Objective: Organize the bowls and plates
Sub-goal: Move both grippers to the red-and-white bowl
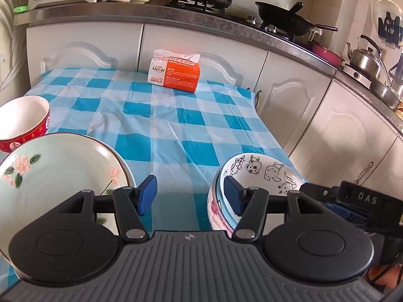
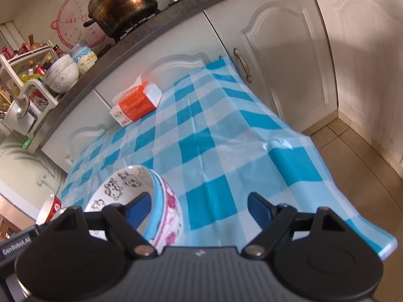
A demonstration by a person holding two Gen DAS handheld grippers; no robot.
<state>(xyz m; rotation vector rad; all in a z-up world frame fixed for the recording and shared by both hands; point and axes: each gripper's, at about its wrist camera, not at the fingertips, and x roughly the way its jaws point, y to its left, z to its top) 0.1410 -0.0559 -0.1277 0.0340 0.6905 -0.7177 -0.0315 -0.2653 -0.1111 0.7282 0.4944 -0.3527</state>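
"KAIXIN", "2" on tissue pack (image 1: 174,71); "DAS" on right gripper (image 1: 362,201)

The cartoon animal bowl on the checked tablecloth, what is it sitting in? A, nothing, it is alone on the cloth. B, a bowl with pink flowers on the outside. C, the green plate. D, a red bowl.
B: the cartoon animal bowl is nested inside a pink-flowered bowl, whose wall shows around it.

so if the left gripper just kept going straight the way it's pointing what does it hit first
Probably the checked tablecloth: the left gripper stands open, with only bare cloth ahead between the floral plate and the cartoon bowl. The orange packet lies further on; depth is unclear.
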